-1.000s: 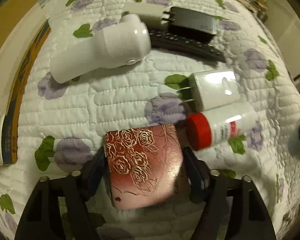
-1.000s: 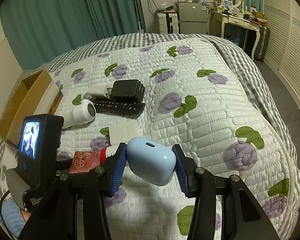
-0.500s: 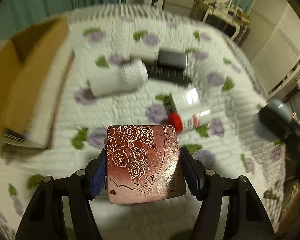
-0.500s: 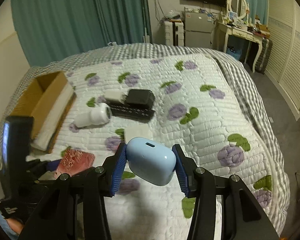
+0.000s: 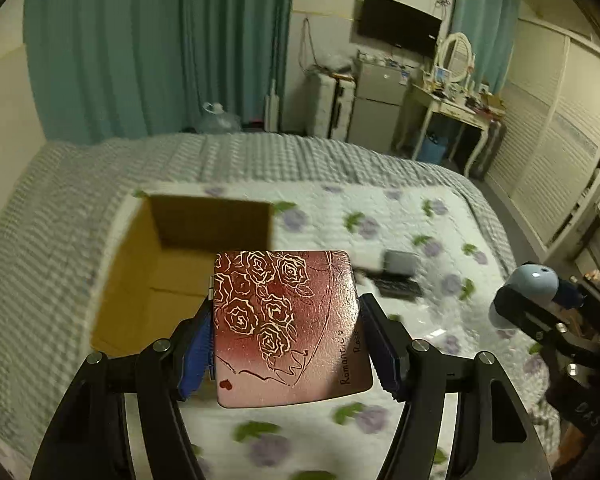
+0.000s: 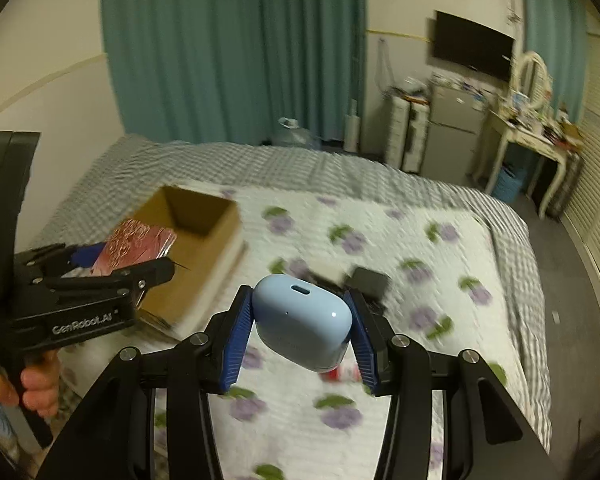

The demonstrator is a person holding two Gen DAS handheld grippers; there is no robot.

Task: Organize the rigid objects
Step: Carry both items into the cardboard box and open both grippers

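My left gripper is shut on a flat red tin with gold roses, held in the air just before the open cardboard box on the bed. In the right wrist view the tin hovers at the box's near left rim. My right gripper is shut on a light blue earbud case, held above the quilt to the right of the box. The case also shows at the right in the left wrist view.
A black charger block and a black remote lie on the flowered quilt behind the tin. A red-capped bottle lies under the earbud case. A fridge, dressing table and curtains stand beyond the bed.
Both grippers have risen and swung left toward the cardboard box, each still holding its object. The tin now hangs at the box's opening; the items on the quilt have dropped back.
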